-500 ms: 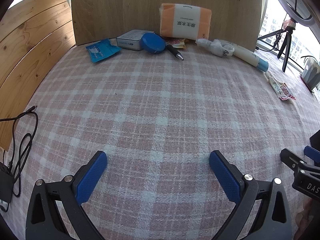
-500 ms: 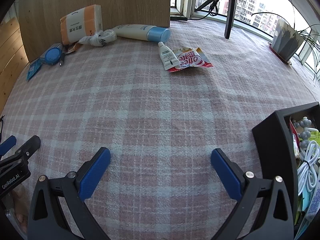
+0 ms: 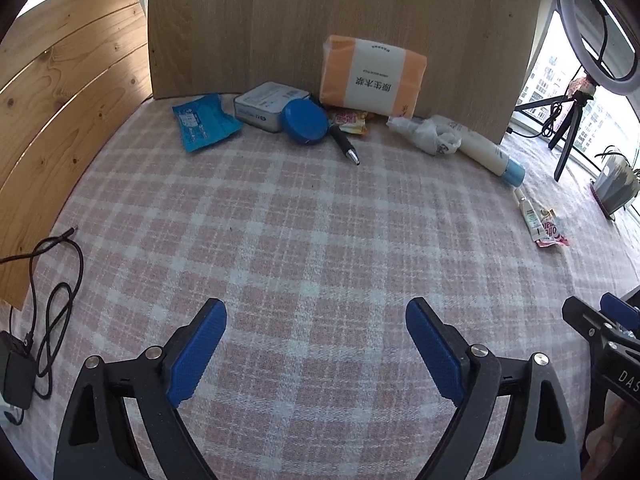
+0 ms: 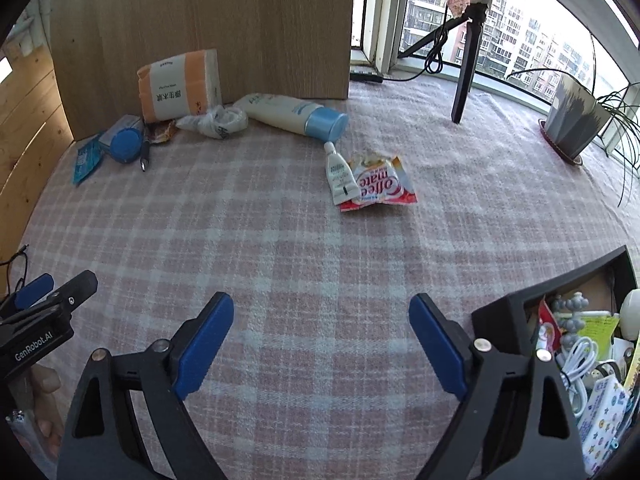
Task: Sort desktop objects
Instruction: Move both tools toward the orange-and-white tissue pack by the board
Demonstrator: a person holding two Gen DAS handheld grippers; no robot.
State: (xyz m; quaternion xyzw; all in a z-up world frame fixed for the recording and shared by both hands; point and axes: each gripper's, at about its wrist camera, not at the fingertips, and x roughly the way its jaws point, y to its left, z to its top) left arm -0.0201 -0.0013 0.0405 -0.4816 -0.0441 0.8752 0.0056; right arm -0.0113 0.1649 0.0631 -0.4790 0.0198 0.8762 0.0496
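Both grippers hover over a pink checked cloth, open and empty. My left gripper (image 3: 316,314) faces a row along the wooden back board: blue packet (image 3: 204,121), grey tin (image 3: 266,106), blue round lid (image 3: 305,121), black pen (image 3: 345,145), orange tissue pack (image 3: 372,76), crumpled white bag (image 3: 426,133), lotion bottle (image 3: 486,152). My right gripper (image 4: 321,310) is nearer a small white tube (image 4: 340,174) and a red Coffee-mate sachet (image 4: 380,186). A black box (image 4: 520,308) holding several sorted items stands at the right.
A black charger and cable (image 3: 44,292) lie at the left edge. A tripod (image 4: 466,60) with a ring light and a potted plant (image 4: 572,124) stand by the window at the back right. Wooden panels (image 3: 60,92) border the left side.
Both grippers have moved slightly forward toward the row of objects. Nothing was taken hold of and both stay open.
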